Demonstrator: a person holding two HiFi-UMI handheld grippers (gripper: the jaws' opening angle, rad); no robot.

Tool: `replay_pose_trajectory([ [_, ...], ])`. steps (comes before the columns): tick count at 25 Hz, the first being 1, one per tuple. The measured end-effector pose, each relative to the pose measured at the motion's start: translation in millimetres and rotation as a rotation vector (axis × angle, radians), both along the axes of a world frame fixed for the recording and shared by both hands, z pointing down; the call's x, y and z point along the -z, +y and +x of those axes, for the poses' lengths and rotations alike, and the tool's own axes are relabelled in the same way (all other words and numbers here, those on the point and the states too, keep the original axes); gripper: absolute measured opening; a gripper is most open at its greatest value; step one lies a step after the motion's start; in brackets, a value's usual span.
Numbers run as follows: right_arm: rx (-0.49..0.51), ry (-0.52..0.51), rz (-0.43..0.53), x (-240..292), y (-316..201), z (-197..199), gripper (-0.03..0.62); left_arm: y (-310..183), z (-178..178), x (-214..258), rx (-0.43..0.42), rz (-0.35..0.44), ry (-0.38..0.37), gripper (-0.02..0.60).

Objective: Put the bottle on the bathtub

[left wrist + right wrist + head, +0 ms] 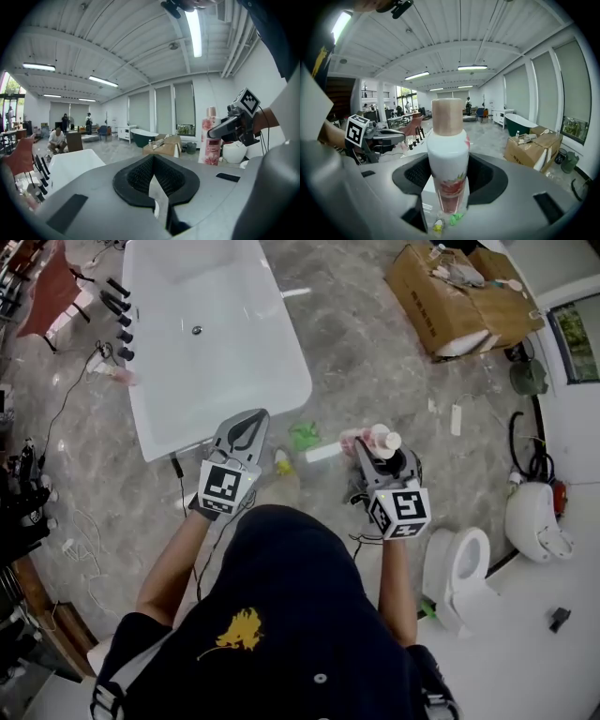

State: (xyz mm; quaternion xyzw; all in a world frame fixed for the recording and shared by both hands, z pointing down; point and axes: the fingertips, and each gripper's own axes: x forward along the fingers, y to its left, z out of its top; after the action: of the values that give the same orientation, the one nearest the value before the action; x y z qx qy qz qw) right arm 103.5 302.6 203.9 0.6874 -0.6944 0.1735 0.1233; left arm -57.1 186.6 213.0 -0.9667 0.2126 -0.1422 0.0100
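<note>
Bottle [380, 439] stands upright in the right claw [367, 450], off the near right corner of the bathtub [225, 399]. It is clear of the rim and above the floor [375, 362].

The bathtub is white and long, with a drain [197, 330] in its bottom. A row of black taps [120, 310] stands along its left side. A box [450, 306] with open flaps lies on the floor well to the right of the bathtub's far half. A white toilet [459, 568] stands further right of the bathtub's near end, beyond the right claw.

The left claw [251, 420] points at the bathtub's near end, its tip close to the rim. In the left gripper view this claw [153, 157] is pressed together with nothing between its pads. The bathtub [70, 164] lies ahead on its left.

In the right gripper view the right claw [447, 180] pinches the bottle [447, 150] low on its body, one pad on each side. The bottle is white with a red flower print and a tan cap on top. The left claw [386, 133] shows beside it.

A small green scrap [303, 435] lies on the floor just off the bathtub's near right corner, between the two claws.
</note>
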Motion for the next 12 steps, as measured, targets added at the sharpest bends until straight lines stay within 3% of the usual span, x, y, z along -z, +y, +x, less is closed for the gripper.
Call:
replay_pose_trajectory([
  [6,0.064,0.049,-0.024,-7,-84,32,0.218,-69,27,-9,0.063,-0.010,0.055,0.018],
  [12,0.190,0.057,-0.014,-9,-154,44,0.218,-114,31,-14,0.185,-0.032,0.073,0.018],
])
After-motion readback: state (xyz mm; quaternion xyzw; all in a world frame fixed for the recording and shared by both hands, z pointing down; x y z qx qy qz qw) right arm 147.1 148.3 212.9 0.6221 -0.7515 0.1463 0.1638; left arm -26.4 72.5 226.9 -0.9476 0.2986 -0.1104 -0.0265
